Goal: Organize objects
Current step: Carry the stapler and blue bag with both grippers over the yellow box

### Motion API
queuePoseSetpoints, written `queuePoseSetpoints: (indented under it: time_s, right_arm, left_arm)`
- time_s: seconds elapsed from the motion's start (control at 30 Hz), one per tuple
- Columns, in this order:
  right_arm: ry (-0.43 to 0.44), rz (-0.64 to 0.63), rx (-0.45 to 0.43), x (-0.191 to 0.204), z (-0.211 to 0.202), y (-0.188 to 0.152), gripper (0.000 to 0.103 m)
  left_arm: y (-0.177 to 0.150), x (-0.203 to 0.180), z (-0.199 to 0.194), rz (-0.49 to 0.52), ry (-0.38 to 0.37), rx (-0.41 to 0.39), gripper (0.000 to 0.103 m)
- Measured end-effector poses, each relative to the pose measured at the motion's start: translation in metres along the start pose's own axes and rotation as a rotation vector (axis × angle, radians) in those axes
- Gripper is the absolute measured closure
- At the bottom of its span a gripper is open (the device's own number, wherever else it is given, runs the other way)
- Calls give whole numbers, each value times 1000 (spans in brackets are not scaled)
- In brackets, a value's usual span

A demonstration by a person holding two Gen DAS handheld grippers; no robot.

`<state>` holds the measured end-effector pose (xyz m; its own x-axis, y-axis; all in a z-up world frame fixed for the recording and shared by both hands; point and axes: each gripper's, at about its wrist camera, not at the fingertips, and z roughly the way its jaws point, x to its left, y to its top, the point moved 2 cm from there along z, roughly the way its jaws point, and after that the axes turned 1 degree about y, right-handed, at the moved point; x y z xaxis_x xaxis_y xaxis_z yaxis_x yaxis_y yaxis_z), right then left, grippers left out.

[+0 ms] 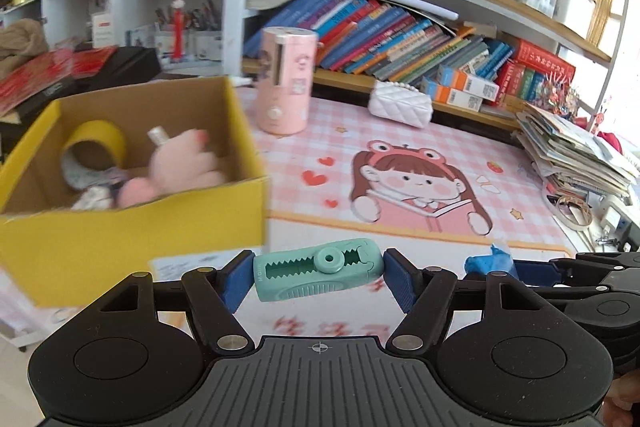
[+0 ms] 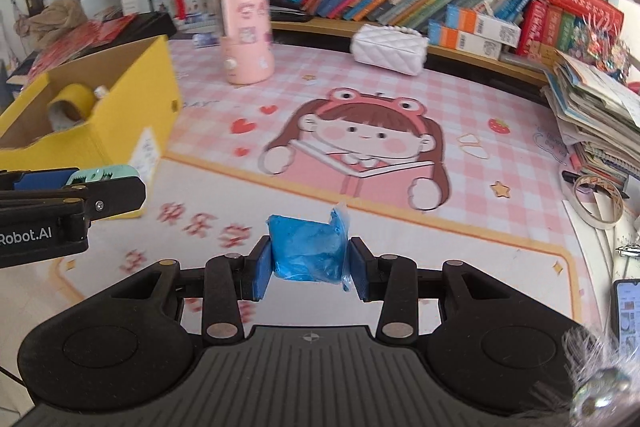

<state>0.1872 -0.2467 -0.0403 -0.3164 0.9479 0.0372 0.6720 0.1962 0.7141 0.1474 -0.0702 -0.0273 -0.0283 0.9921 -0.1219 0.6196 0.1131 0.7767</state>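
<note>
Both grippers tilt downward over the bench (image 2: 400, 235), side by side. The left gripper (image 1: 318, 273) has its fingers spread partway and pressed on the ends of a mint-green toothed clip (image 1: 320, 269), held crosswise just beside the yellow box (image 1: 132, 239). The right gripper (image 2: 310, 261) has its fingers drawn close, pinching a blue wrapped packet (image 2: 306, 247) clear of the mat. "Robot.AI" reads on the left gripper's side.

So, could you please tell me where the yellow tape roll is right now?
The yellow tape roll sits inside the yellow cardboard box at the left of both views, in its back-left corner, just left of the pink plush toy.
</note>
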Motion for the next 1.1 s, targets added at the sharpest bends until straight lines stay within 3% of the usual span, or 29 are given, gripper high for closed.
queuePoseSetpoints:
  time_s: [0.53,1.1]
  right_arm:
    - [97,-129,37,130,-38,-38,66]
    - [143,-145,13,189,-58,-58,66]
  left_arm:
    - [-46,99,-77,-86,84,10,34]
    - [-64,137,-126,-64,116,-44,34]
